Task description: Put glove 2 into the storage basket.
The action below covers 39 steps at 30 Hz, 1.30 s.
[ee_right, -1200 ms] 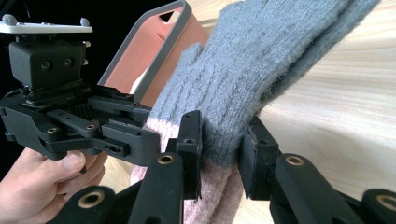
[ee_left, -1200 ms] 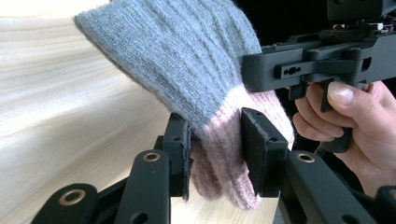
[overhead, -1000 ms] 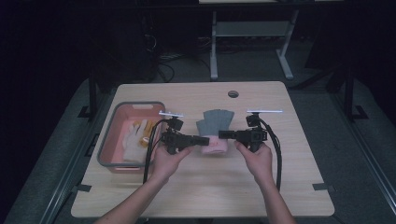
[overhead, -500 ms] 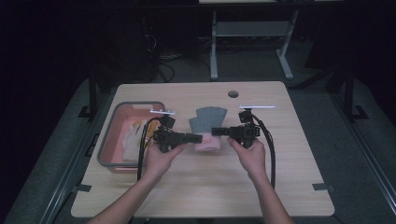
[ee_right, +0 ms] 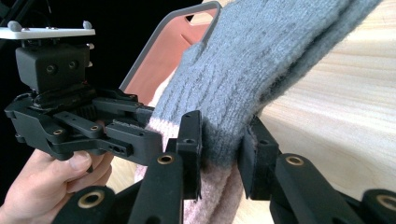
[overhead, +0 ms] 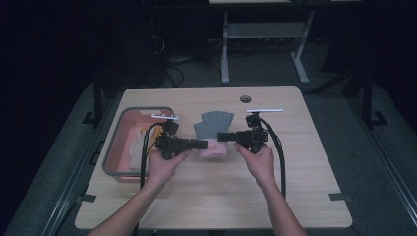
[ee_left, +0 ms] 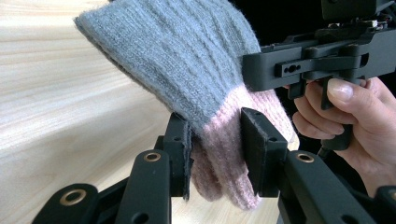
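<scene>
A knitted glove (overhead: 214,127), grey with a pink cuff (overhead: 213,149), hangs between my two grippers over the middle of the table. My left gripper (overhead: 203,144) comes in from the left and is shut on the pink cuff (ee_left: 219,149). The grey part (ee_left: 187,60) rises beyond its jaws. My right gripper (overhead: 222,137) comes in from the right and is shut on the glove (ee_right: 261,60) where grey meets pink. In the left gripper view the right gripper (ee_left: 317,60) and its hand show close by. The right gripper view has the left gripper (ee_right: 93,126) at its left.
A pink bin with a grey rim (overhead: 113,147) stands at the table's left and holds pale items; its corner (ee_right: 163,56) shows behind the glove. A round hole (overhead: 245,99) sits near the table's far edge. Cables trail from both grippers toward the person.
Both hands have shifted a little to the left, carrying the glove with them. The grips look the same.
</scene>
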### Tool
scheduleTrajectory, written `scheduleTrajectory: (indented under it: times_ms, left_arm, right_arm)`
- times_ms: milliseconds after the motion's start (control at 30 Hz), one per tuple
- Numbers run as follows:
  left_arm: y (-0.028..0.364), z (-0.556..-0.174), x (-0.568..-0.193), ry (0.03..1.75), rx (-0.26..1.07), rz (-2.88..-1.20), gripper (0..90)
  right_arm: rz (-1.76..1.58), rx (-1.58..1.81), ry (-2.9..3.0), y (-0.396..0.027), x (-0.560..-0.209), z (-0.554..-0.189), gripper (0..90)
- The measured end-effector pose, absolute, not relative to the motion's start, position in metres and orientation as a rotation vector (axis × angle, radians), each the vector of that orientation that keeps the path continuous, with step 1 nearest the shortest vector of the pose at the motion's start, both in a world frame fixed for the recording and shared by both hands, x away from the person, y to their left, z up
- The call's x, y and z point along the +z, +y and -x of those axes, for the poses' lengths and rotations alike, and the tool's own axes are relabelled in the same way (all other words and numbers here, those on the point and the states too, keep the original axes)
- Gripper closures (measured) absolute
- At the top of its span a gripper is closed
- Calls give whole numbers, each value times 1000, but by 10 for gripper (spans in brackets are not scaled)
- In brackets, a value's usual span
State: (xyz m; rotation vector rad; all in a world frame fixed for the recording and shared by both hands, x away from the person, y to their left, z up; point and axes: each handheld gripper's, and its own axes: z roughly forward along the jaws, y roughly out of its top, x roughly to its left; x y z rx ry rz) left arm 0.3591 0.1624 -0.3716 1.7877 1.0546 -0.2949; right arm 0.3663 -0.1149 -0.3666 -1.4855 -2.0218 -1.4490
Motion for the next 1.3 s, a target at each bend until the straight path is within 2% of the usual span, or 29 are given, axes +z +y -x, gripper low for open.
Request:
scheduleTrajectory:
  times_ms: [1300]
  left_arm:
    - [218, -359, -360, 1106, -234, -1740, 653]
  right_arm:
    - [1383, -1413, -2083, -59, -350, -389, 718]
